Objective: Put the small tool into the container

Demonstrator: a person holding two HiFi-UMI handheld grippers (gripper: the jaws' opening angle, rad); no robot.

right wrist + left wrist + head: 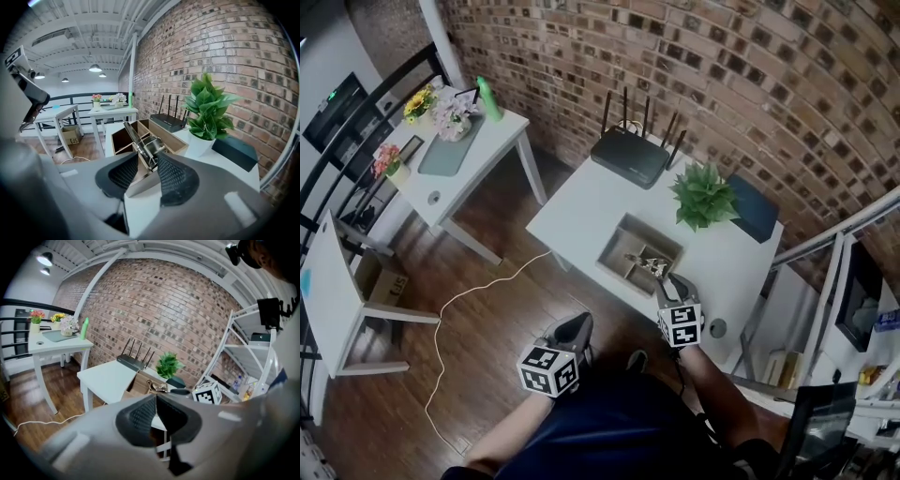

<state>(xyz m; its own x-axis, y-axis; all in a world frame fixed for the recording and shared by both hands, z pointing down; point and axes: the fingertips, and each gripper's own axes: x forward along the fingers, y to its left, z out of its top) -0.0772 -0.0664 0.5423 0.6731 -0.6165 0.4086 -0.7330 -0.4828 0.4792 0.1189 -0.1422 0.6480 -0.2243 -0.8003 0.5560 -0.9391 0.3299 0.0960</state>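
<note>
A wooden container (pixel 628 223) with compartments sits on the white table (pixel 581 206). The small metal tool (pixel 649 263), with a spring and a handle, lies in it. My right gripper (pixel 669 282) hovers at the container's near right edge. In the right gripper view its jaws (pixel 147 161) stand open; the tool (pixel 143 142) leans in the container (pixel 174 140) just past them, and neither pad presses on it. My left gripper (pixel 576 329) hangs off the table over the wooden floor, its pads (pixel 140 416) meeting at the tips with nothing between them.
On the table stand a black router (pixel 630 156), a potted plant (pixel 703 195) and a dark flat box (pixel 756 212). A second white table (pixel 478 150) with flowers is at far left. A white cable (pixel 478 292) runs over the floor. Metal shelving (pixel 848 281) stands at right.
</note>
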